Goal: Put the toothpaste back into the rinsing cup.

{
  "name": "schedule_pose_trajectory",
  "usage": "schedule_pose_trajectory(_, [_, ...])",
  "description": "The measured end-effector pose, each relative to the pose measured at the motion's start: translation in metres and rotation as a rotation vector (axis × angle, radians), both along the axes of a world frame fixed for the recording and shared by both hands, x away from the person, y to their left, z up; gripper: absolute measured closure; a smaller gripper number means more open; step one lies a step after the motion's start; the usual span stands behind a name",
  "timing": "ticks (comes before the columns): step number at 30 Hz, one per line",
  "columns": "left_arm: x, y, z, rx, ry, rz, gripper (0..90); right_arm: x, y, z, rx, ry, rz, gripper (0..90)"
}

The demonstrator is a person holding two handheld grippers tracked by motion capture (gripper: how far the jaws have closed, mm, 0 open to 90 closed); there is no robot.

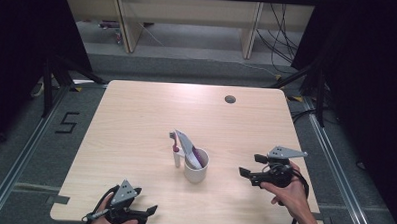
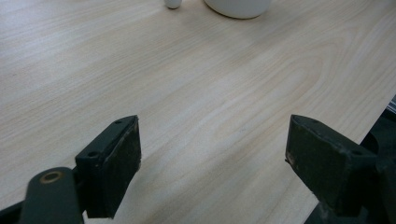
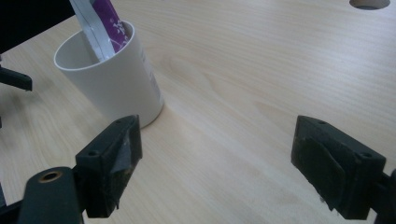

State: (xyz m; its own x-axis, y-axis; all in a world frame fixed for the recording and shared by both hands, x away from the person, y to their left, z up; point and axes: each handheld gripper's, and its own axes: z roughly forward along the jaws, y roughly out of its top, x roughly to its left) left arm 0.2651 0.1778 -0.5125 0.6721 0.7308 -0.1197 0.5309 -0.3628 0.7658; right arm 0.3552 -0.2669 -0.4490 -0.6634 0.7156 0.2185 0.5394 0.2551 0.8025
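Two tongs rest wide open and empty: your left tongs point(image 1: 142, 208) at the bench's point(image 1: 136, 120) near edge, your right tongs point(image 1: 251, 166) just right of the white cup point(image 1: 195, 168). The cup stands upright at mid-bench, holding a tilted purple-and-silver sachet point(image 3: 103, 25); a small white tube-like item point(image 1: 176, 153) stands touching its left side. Judged light and smooth-walled, the cup may tip; grip low across its wall. The sachet looks thin and floppy; pinch its exposed top.
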Motion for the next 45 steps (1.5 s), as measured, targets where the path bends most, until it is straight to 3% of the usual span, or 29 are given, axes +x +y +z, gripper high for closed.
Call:
schedule_pose_trajectory(1, [0.0, 0.0, 0.0, 0.001, 0.0, -0.002, 17.9, -0.001, -0.001, 0.0, -0.01, 0.009, 0.004, 17.1])
schedule_pose_trajectory(2, [0.0, 0.0, 0.0, 0.0, -0.001, -0.004, 17.9, -0.001, -0.003, -0.002, -0.025, -0.025, 0.015, 17.1])
schedule_pose_trajectory(4, [0.0, 0.0, 0.0, 0.0, -0.002, -0.005, 17.9, -0.005, -0.003, -0.003, -0.012, 0.006, 0.001, 17.0])
schedule_pose_trajectory(5, [0.0, 0.0, 0.0, 0.001, -0.002, -0.006, 17.9, -0.004, -0.006, -0.003, -0.041, -0.023, 0.012, 17.0])
schedule_pose_trajectory(7, [0.0, 0.0, 0.0, 0.001, -0.002, -0.005, 17.9, -0.009, -0.005, -0.003, -0.027, 0.015, 0.004, 16.8])
schedule_pose_trajectory(8, [0.0, 0.0, 0.0, 0.001, -0.002, -0.005, 17.9, -0.009, -0.007, -0.004, -0.04, -0.012, 0.012, 16.8])
schedule_pose_trajectory(9, [0.0, 0.0, 0.0, 0.003, -0.001, -0.003, 17.9, -0.012, -0.006, -0.004, -0.021, 0.018, 0.005, 16.8])
schedule_pose_trajectory(11, [0.0, 0.0, 0.0, 0.003, 0.001, -0.003, 17.9, -0.013, -0.008, -0.006, -0.041, -0.003, 0.016, 16.5])
schedule_pose_trajectory(13, [0.0, 0.0, 0.0, 0.003, 0.0, -0.004, 17.8, -0.017, -0.008, -0.008, -0.029, 0.022, 0.013, 16.5])
schedule_pose_trajectory(14, [0.0, 0.0, 0.0, -0.001, -0.002, -0.001, 17.8, -0.016, -0.01, -0.009, -0.051, -0.008, 0.021, 16.3])
schedule_pose_trajectory(16, [0.0, 0.0, 0.0, 0.005, -0.005, -0.001, 17.8, -0.021, -0.009, -0.011, -0.034, 0.029, 0.013, 16.3])
schedule_pose_trajectory(18, [0.0, 0.0, 0.0, 0.004, -0.006, -0.001, 17.8, -0.021, -0.012, -0.012, -0.063, 0.001, 0.023, 16.3])
schedule_pose_trajectory(21, [-0.001, 0.0, 0.0, -0.003, -0.005, -0.004, 17.8, -0.026, -0.011, -0.016, -0.037, 0.044, 0.014, 16.3])
schedule_pose_trajectory(22, [-0.001, 0.0, 0.0, -0.003, -0.005, -0.005, 17.8, -0.026, -0.013, -0.017, -0.065, 0.003, 0.019, 16.3])
schedule_pose_trajectory(24, [-0.001, 0.0, 0.0, -0.004, -0.006, -0.005, 17.8, -0.029, -0.012, -0.019, -0.049, 0.05, 0.017, 16.4])
schedule_pose_trajectory(25, [-0.001, 0.0, 0.0, -0.004, -0.007, -0.005, 17.8, -0.029, -0.014, -0.02, -0.077, 0.023, 0.017, 16.3])
schedule_pose_trajectory(26, [-0.002, 0.0, 0.0, -0.002, -0.005, -0.005, 17.8, -0.032, -0.012, -0.021, -0.05, 0.055, 0.009, 16.4])
schedule_pose_trajectory(28, [-0.002, 0.0, 0.0, -0.001, -0.003, -0.005, 17.8, -0.032, -0.015, -0.023, -0.08, 0.03, 0.029, 16.3])
schedule_pose_trajectory(29, [-0.002, -0.001, 0.0, -0.017, -0.005, 0.006, 17.8, -0.034, -0.013, -0.024, -0.063, 0.061, 0.02, 16.3])
schedule_pose_trajectory(30, [-0.002, -0.001, 0.0, -0.013, -0.003, 0.004, 17.8, -0.033, -0.015, -0.025, -0.077, 0.032, 0.031, 16.3])
schedule_pose_trajectory(31, [-0.002, -0.001, 0.0, -0.014, -0.004, 0.004, 17.8, -0.035, -0.015, -0.025, -0.073, 0.047, 0.026, 16.3])
schedule_pose_trajectory(32, [-0.002, -0.001, 0.0, -0.014, -0.004, 0.004, 17.8, -0.035, -0.016, -0.026, -0.085, 0.033, 0.033, 16.3])
schedule_pose_trajectory(33, [-0.002, -0.001, 0.0, -0.014, -0.005, 0.004, 17.8, -0.038, -0.015, -0.026, -0.078, 0.067, 0.021, 16.3])
schedule_pose_trajectory(34, [-0.002, -0.001, 0.0, -0.014, -0.005, 0.004, 17.8, -0.037, -0.016, -0.027, -0.08, 0.047, 0.031, 16.3])
schedule_pose_trajectory(38, [-0.003, -0.001, 0.0, -0.028, -0.005, 0.01, 17.8, -0.041, -0.018, -0.029, -0.105, 0.056, 0.033, 16.2])
schedule_pose_trajectory(40, [-0.002, 0.0, 0.0, -0.012, -0.008, -0.003, 17.8, -0.044, -0.017, -0.031, -0.091, 0.081, 0.023, 16.2])
schedule_pose_trajectory(41, [-0.002, 0.0, 0.0, -0.005, -0.009, -0.008, 17.8, -0.043, -0.019, -0.031, -0.118, 0.051, 0.024, 16.2])
schedule_pose_trajectory(44, [-0.003, 0.0, 0.0, -0.005, -0.01, -0.007, 17.8, -0.047, -0.018, -0.034, -0.126, 0.091, 0.019, 16.2])
schedule_pose_trajectory(45, [-0.003, 0.0, 0.0, -0.005, -0.01, -0.007, 17.8, -0.048, -0.018, -0.035, -0.137, 0.072, 0.022, 16.2])
